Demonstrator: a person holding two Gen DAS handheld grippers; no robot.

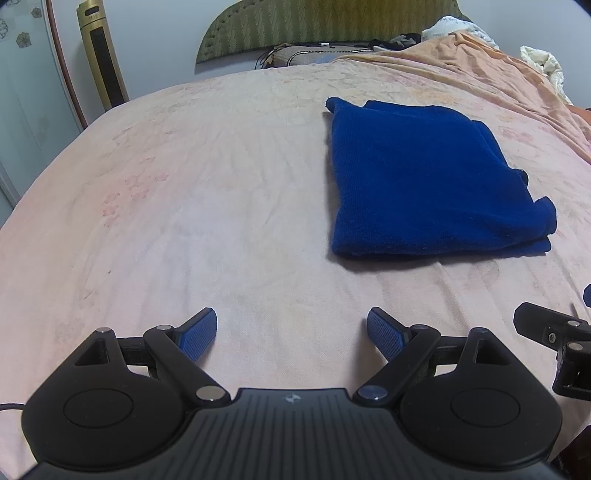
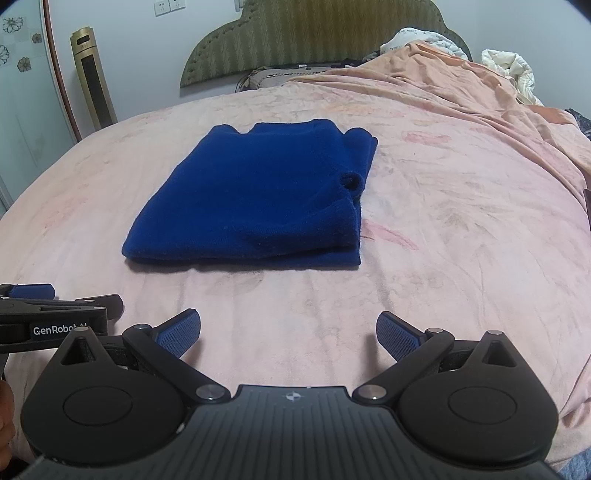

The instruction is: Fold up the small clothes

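nearest, the left gripper (image 1: pixel 291 325) hangs over the pink bedsheet (image 1: pixel 166 206) with its 2 blue-padded jaws spread wide and nothing between them. the right gripper (image 2: pixel 288 328) sits just beside it on the right, jaws likewise spread apart and empty; each tool's black body edges into the other's view. only bare sheet lies between the fingertips and the garment, so nothing stands in the way.

beyond both, the folded dark blue sweater (image 2: pixel 255 195) lies flat on the sheet, apart from either gripper. it is a rough rectangle in stacked layers, its long axis running away from the grippers toward the headboard, its folded near edge facing them. the neckline seems to sit at the far end, and a sleeve cuff opening shows on its right side.

farther back, a rumpled peach blanket (image 2: pixel 461 88) rises at the right, with white bedding (image 2: pixel 509 70) heaped behind it. the green padded headboard (image 2: pixel 306 33) stands against the wall, and a gold tower fan (image 2: pixel 94 81) stands at the far left.
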